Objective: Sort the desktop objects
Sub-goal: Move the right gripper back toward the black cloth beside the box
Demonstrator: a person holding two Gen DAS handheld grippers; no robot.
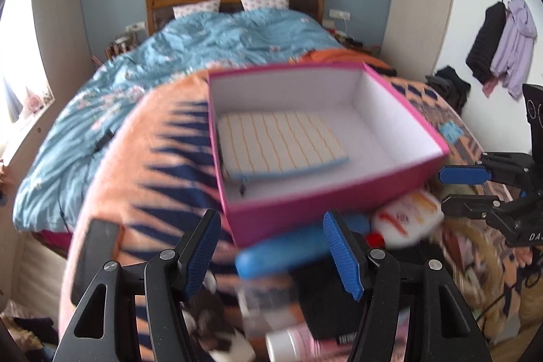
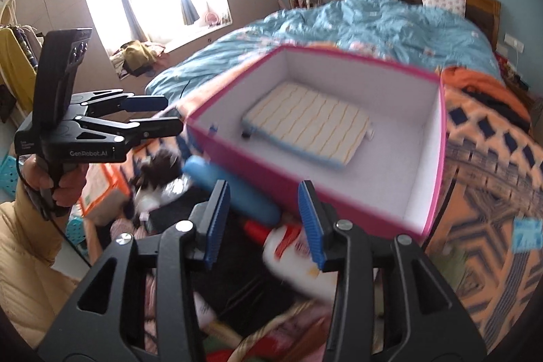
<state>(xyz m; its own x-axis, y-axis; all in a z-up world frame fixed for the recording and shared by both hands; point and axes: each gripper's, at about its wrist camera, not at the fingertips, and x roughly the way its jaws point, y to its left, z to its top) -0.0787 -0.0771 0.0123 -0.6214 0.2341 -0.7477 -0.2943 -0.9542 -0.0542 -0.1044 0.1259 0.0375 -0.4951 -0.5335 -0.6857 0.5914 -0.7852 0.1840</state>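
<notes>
A pink box [image 1: 325, 209] with a white inside stands on the orange patterned blanket [image 1: 142, 165]; a striped pouch [image 1: 281, 143] lies flat in it. In the right wrist view the box [image 2: 437, 178] and pouch [image 2: 309, 124] show too. In front of the box lie a blue oblong case [image 1: 271, 256] [image 2: 234, 192] and a white bottle with a red cap [image 1: 407, 217] [image 2: 292, 250]. My left gripper [image 1: 271, 246] is open and empty above the blue case. My right gripper [image 2: 264, 219] is open and empty above the bottle. Each gripper shows in the other view, the right [image 1: 454, 189] and the left [image 2: 163, 114].
A black phone-like slab [image 1: 96, 253] lies at the blanket's left edge. A pink-white tube [image 1: 292, 345], a black pouch [image 1: 325, 304], a furry dark item [image 2: 159, 168] and a clear bottle [image 1: 258, 301] clutter the near side. A blue-quilted bed [image 1: 217, 46] lies behind.
</notes>
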